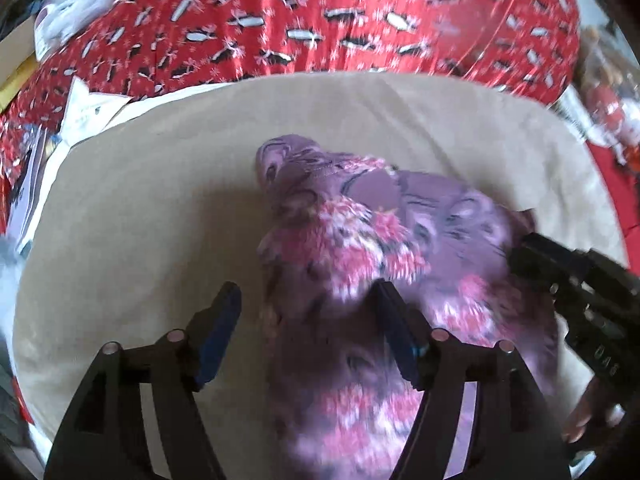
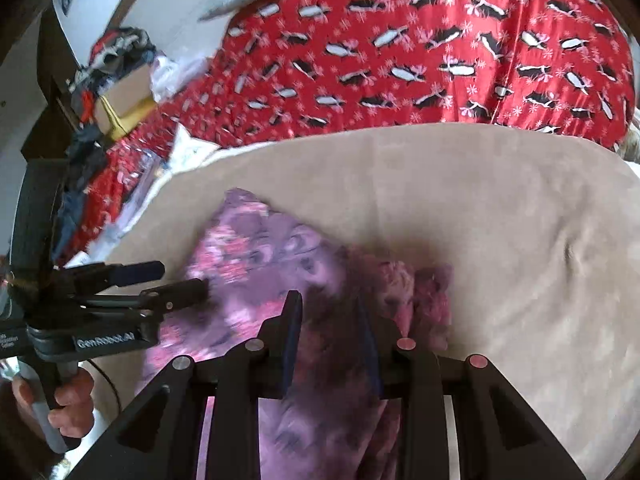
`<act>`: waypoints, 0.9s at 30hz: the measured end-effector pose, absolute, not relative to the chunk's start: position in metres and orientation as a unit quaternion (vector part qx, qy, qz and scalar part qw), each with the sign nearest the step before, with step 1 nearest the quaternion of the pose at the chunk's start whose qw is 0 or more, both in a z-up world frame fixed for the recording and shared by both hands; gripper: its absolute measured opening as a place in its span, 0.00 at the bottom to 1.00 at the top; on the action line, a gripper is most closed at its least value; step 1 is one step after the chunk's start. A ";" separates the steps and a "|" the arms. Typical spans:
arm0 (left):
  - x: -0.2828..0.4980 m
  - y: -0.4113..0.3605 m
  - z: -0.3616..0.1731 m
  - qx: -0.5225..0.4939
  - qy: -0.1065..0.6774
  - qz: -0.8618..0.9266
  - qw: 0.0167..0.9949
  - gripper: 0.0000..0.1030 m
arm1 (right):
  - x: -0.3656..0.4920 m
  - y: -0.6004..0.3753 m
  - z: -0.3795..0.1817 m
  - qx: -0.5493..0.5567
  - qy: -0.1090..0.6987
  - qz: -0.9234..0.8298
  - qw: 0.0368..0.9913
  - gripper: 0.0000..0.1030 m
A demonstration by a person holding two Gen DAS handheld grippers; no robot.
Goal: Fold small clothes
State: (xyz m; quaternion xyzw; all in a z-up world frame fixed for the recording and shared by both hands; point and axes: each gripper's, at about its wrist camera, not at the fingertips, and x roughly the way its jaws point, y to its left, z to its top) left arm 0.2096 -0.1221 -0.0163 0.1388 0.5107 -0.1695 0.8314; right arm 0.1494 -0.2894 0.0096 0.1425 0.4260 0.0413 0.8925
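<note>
Purple floral garment [image 1: 360,248] lies bunched, part-folded on the beige pad [image 1: 140,208], more folding seemingly left; left hand-held gripper [image 1: 306,296] spread over it, right hand-held gripper [image 2: 330,304] narrowly parted astride cloth.

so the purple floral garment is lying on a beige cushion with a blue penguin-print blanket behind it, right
Not quite: the penguin-print blanket behind is red, not blue, as the right wrist view shows plainly. The rest holds: the purple floral garment lies on the beige cushion.
</note>
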 end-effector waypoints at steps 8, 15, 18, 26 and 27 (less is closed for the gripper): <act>0.222 -0.116 -0.025 0.120 0.509 -0.159 0.837 0.92 | 0.171 -0.338 -0.032 0.213 0.444 -0.007 0.870 0.27; 0.203 -0.111 -0.009 0.136 0.500 -0.145 0.843 0.92 | 0.132 -0.316 0.014 0.173 0.432 0.046 0.884 0.33; 0.190 -0.104 -0.003 0.135 0.502 -0.142 0.842 0.92 | 0.109 -0.297 0.024 0.151 0.437 0.080 0.883 0.33; 0.155 -0.091 0.015 0.172 0.482 -0.140 0.848 0.92 | 0.089 -0.284 -0.012 0.138 0.508 0.039 0.849 0.35; 0.149 -0.087 0.016 0.175 0.480 -0.144 0.848 0.92 | 0.087 -0.284 -0.008 0.143 0.509 0.038 0.848 0.35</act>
